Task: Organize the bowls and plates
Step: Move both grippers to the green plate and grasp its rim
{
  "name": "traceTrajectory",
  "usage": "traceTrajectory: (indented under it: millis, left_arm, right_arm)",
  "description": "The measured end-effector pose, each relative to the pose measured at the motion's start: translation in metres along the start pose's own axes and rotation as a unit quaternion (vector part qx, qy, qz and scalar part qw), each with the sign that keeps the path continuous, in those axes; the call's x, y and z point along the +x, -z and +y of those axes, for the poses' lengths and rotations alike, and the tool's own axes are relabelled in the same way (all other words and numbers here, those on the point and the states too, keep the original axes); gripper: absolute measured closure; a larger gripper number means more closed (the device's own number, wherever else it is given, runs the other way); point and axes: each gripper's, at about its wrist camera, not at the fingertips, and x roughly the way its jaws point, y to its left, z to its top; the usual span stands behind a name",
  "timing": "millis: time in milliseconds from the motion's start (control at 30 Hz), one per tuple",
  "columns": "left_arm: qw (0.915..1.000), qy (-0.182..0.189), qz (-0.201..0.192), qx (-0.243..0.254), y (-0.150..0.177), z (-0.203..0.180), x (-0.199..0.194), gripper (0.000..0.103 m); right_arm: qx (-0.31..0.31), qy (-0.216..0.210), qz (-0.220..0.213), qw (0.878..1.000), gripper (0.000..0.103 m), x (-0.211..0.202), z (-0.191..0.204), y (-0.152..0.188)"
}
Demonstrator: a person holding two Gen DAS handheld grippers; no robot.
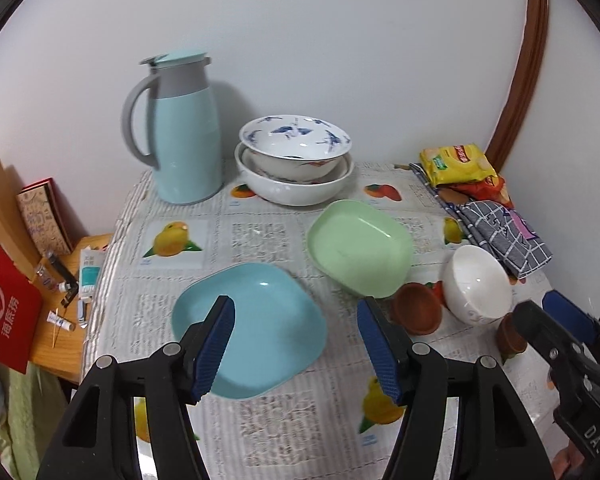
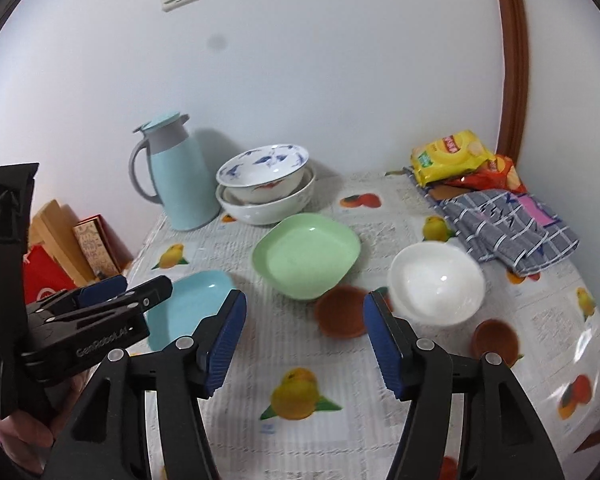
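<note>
A blue square plate point(image 1: 268, 328) lies near the front of the table, and a green square plate point(image 1: 360, 248) sits behind it, tilted up on one side. A white bowl point(image 1: 478, 284) leans to its right, with two small brown dishes point(image 1: 416, 308) point(image 1: 510, 334) beside it. At the back, a blue-patterned bowl point(image 1: 296, 140) is nested in a wider white bowl point(image 1: 296, 188). My left gripper point(image 1: 296, 308) hangs open above the blue plate, holding nothing. My right gripper point(image 2: 306, 304) is open and empty above the brown dish point(image 2: 342, 316), in front of the green plate point(image 2: 306, 256).
A pale blue thermos jug point(image 1: 184, 136) stands back left against the wall. Yellow snack packets point(image 1: 456, 164) and a checked cloth point(image 1: 496, 228) lie along the right side. A low wooden stand point(image 1: 60, 320) with boxes and small items sits past the table's left edge.
</note>
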Motion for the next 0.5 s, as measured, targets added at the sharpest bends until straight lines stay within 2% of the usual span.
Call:
traceTrajectory:
  millis: [133,200,233,500]
  left_arm:
    - [1.0,0.003,0.002,0.001,-0.01,-0.011,0.007,0.042]
    - [1.0,0.002,0.007,0.001,-0.015,-0.015,0.013,0.042]
    - [1.0,0.002,0.009,0.002,-0.018,-0.017,0.016,0.042]
    - [0.9999,-0.004,0.004,0.008,-0.04,-0.023,0.032,0.042]
  right_arm:
    - [-0.005,0.011,-0.019,1.0,0.042,0.001,-0.011,-0.016]
    - [-0.006,0.017,-0.023,1.0,0.033,0.004,-0.015,-0.024]
    - [-0.007,0.019,-0.026,0.999,0.032,0.005,-0.016,-0.027]
    - [-0.009,0.017,-0.02,1.0,0.031,0.028,-0.031,-0.057]
